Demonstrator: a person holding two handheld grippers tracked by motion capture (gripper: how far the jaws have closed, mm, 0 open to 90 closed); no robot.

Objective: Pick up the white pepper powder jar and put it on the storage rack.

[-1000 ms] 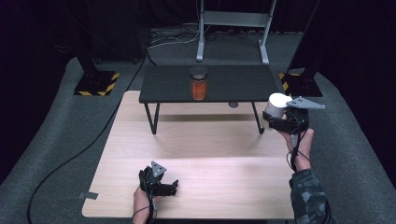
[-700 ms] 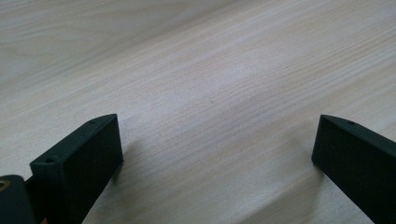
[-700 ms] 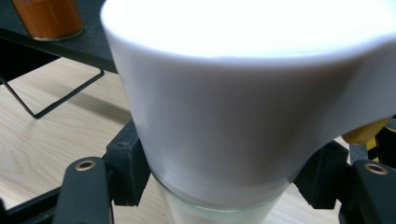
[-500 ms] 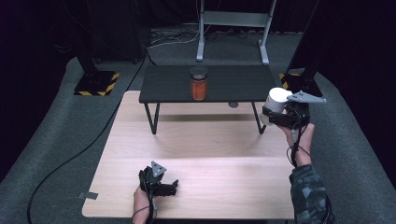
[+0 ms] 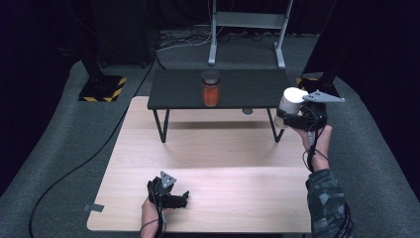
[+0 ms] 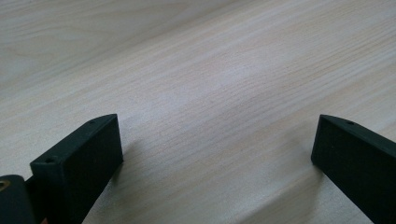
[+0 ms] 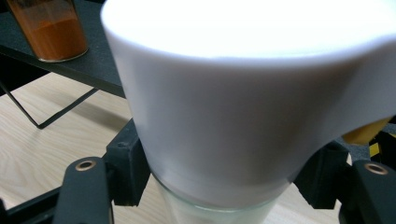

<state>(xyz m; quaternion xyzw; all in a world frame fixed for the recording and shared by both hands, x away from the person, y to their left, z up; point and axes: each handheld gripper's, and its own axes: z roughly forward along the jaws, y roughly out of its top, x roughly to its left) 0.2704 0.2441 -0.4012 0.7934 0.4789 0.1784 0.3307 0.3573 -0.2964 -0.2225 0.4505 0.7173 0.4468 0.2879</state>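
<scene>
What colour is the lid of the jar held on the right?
White lid, clearest in the right gripper view.

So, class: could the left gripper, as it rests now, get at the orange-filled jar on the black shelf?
Probably yes: the left gripper is open and holds nothing, and bare wooden table lies between it and the orange-filled jar.

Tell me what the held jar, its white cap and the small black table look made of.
Jar: likely glass, translucent and glossy below the cap. Cap: probably plastic, smooth opaque white with a soft sheen. Black table: matte dark top, material unclear; thin black legs look like metal rod.
</scene>
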